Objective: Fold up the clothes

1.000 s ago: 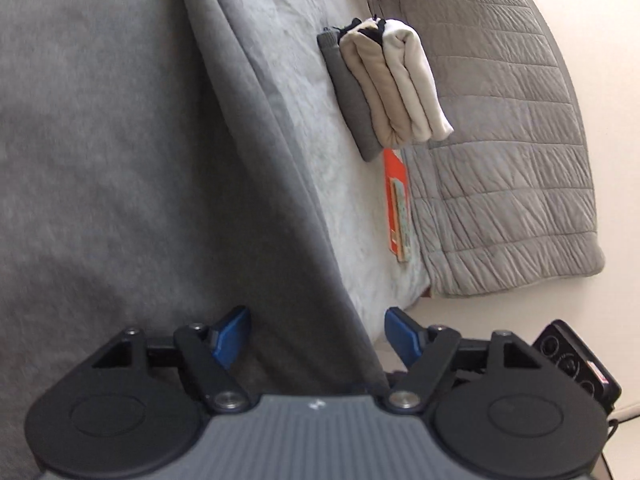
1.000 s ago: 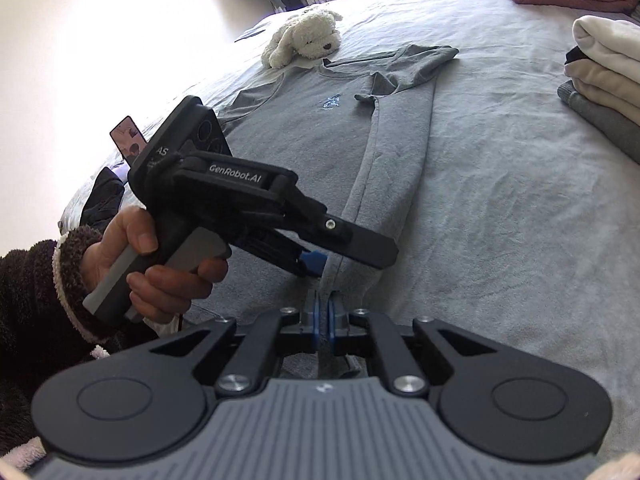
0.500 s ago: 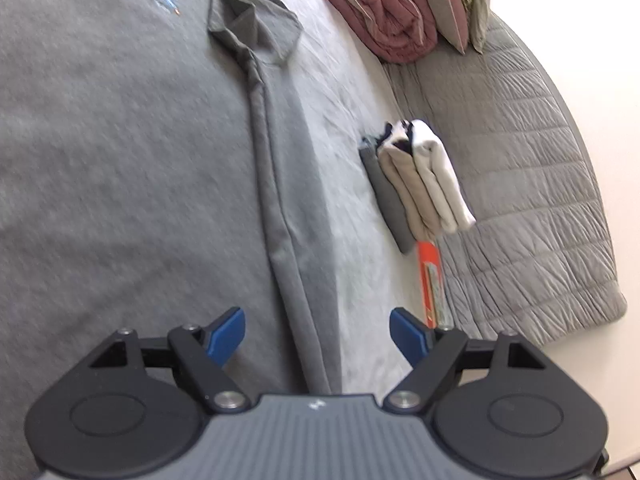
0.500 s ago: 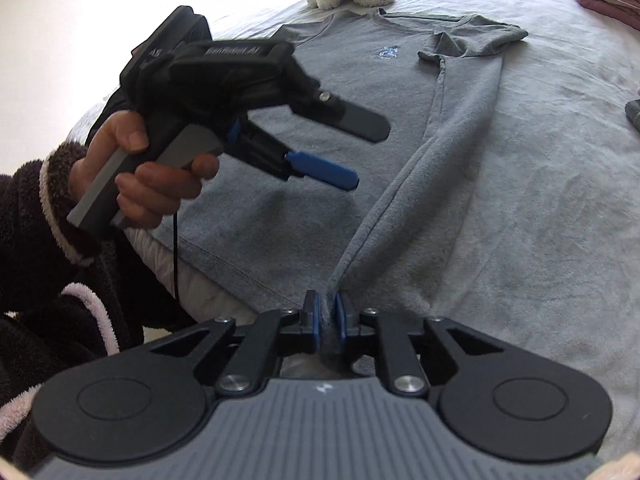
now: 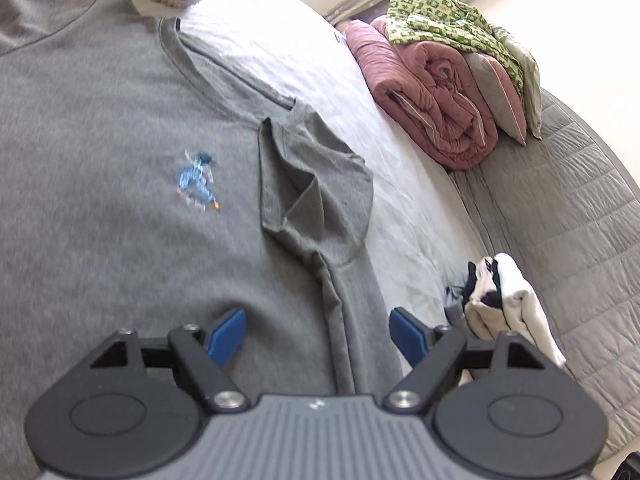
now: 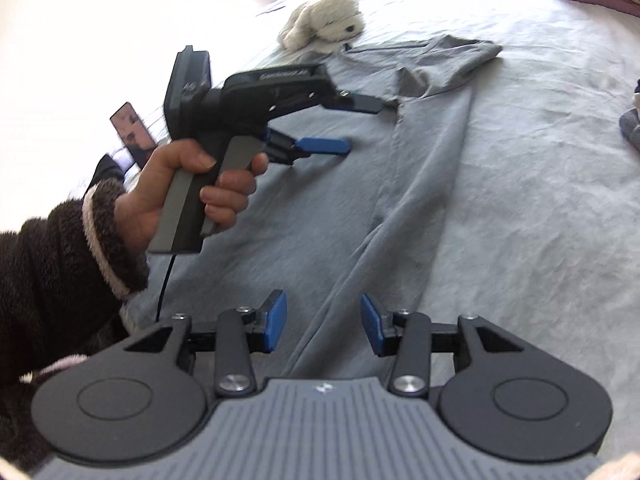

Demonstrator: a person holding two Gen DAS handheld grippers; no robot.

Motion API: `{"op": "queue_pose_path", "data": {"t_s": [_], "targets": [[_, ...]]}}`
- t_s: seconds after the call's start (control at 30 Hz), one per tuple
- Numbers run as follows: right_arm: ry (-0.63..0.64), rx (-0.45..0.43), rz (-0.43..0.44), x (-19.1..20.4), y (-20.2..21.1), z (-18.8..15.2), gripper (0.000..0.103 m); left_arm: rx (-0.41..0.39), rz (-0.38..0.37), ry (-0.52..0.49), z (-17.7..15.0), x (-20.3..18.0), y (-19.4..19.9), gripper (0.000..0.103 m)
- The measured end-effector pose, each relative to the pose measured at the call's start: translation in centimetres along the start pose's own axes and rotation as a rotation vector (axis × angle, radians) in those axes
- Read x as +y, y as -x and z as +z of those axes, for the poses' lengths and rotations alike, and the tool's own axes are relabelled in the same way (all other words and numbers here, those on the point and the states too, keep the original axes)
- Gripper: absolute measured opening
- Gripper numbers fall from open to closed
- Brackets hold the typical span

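A grey T-shirt [image 5: 120, 168] with a small blue chest emblem lies flat on the bed, its right side and sleeve [image 5: 320, 184] folded in over the body. My left gripper [image 5: 318, 330] is open above the folded strip, nothing between its blue pads. In the right wrist view the same T-shirt [image 6: 420, 152] runs away from the camera. My right gripper [image 6: 323, 324] is open just above the shirt's lower folded edge. The left gripper [image 6: 352, 124] shows there too, held in a hand over the shirt's middle.
A white plush toy [image 6: 324, 24] sits by the collar. A stack of folded clothes [image 5: 500, 300] lies right of the shirt. Rolled pink bedding [image 5: 432, 100] with a green patterned garment [image 5: 444, 20] is farther back, on a grey quilt [image 5: 580, 220]. A phone [image 6: 132, 132] stands left.
My right gripper was shut on the shirt's lower edge and has opened, letting it go. My left gripper has moved up along the shirt toward the folded sleeve.
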State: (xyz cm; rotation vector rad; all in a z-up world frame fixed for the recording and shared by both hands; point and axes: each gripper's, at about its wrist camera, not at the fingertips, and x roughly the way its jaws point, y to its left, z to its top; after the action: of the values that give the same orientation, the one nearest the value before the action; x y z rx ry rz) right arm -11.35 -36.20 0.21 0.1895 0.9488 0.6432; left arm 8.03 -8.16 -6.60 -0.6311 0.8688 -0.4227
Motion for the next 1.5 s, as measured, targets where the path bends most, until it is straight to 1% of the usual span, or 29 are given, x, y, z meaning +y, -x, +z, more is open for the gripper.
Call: {"op": "queue_pose_path", "data": {"t_s": [0.1,0.17,0.23,0.27,0.37,0.47,0.53,0.6,0.63,0.67,0.7,0.73,0.8,0.9,0.93,0.97,1.03,1.1,1.13,1.17,1.23,1.3,1.33,1.37,1.5], "targets": [[-0.089,-0.082,-0.006,-3.4,-1.1,2.7,0.046,-0.084,0.093,-0.060,1.8,-0.8,-1.3,0.074],[-0.134,-0.130,-0.012,-5.5,-2.3,4.5,0.046,-0.119,0.130,-0.078,3.0,-0.9,-1.9,0.058],[-0.157,-0.164,-0.021,-7.2,-3.7,6.3,0.044,-0.145,0.136,-0.077,4.2,-0.9,-2.5,0.050],[-0.164,-0.177,-0.025,-8.0,-4.3,7.3,0.043,-0.152,0.125,-0.073,4.8,-0.8,-2.7,0.046],[-0.186,-0.221,-0.032,-10.6,-6.5,10.7,0.041,-0.125,0.098,-0.067,6.1,-0.9,-3.9,0.045],[-0.204,-0.272,-0.041,-12.2,-8.8,14.1,0.040,-0.092,0.122,-0.072,6.6,-1.0,-5.3,0.045],[-0.200,-0.302,-0.064,-13.0,-10.1,16.1,0.040,-0.078,0.140,-0.082,6.7,-1.2,-6.2,0.045],[-0.202,-0.330,-0.060,-13.8,-11.4,17.1,0.040,-0.083,0.147,-0.101,6.8,-1.4,-6.7,0.044],[-0.211,-0.340,-0.047,-14.3,-11.9,17.1,0.040,-0.079,0.147,-0.112,6.8,-1.5,-6.9,0.036],[-0.220,-0.351,-0.034,-14.7,-12.4,17.2,0.040,-0.076,0.148,-0.122,6.8,-1.6,-7.2,0.019],[-0.235,-0.364,-0.013,-15.3,-12.8,17.0,0.040,-0.080,0.156,-0.134,6.8,-1.7,-7.2,0.010],[-0.250,-0.377,0.009,-15.8,-13.2,16.9,0.040,-0.086,0.165,-0.147,6.8,-1.8,-7.3,0.007],[-0.267,-0.384,0.036,-16.6,-13.7,16.7,0.040,-0.138,0.206,-0.172,6.3,-2.0,-6.6,0.006],[-0.275,-0.371,0.056,-17.3,-14.2,16.6,0.040,-0.165,0.221,-0.149,6.0,-1.1,-5.8,0.007],[-0.262,-0.382,0.053,-17.2,-13.9,16.7,0.040,-0.173,0.225,-0.140,5.9,-0.9,-5.5,0.010],[-0.246,-0.405,0.053,-17.1,-13.5,16.7,0.040,-0.180,0.223,-0.120,6.0,-0.3,-5.3,0.018],[-0.245,-0.433,0.065,-17.3,-12.9,16.7,0.040,-0.214,0.237,-0.105,6.4,0.4,-5.2,0.027],[-0.278,-0.463,0.065,-18.2,-12.8,16.7,0.040,-0.221,0.241,-0.115,7.2,0.4,-5.9,0.027],[-0.302,-0.465,0.060,-18.7,-13.0,16.7,0.040,-0.224,0.243,-0.120,7.6,0.4,-6.3,0.028],[-0.326,-0.467,0.053,-19.2,-13.1,16.7,0.040,-0.228,0.246,-0.124,8.0,0.4,-6.6,0.032],[-0.366,-0.470,0.039,-20.1,-13.5,16.6,0.040,-0.235,0.250,-0.134,8.8,0.5,-7.3,0.033],[-0.391,-0.475,0.039,-20.6,-13.6,16.5,0.040,-0.240,0.257,-0.149,9.2,0.2,-7.9,0.030],[-0.399,-0.480,0.043,-20.8,-13.6,16.5,0.040,-0.242,0.262,-0.159,9.2,0.0,-8.2,0.008],[-0.395,-0.484,0.037,-20.7,-13.6,16.5,0.040,-0.247,0.269,-0.171,9.2,-0.4,-8.3,0.002],[-0.370,-0.483,0.012,-20.5,-13.8,16.7,0.040,-0.347,0.284,-0.206,8.8,-1.5,-6.9,0.002]]}}
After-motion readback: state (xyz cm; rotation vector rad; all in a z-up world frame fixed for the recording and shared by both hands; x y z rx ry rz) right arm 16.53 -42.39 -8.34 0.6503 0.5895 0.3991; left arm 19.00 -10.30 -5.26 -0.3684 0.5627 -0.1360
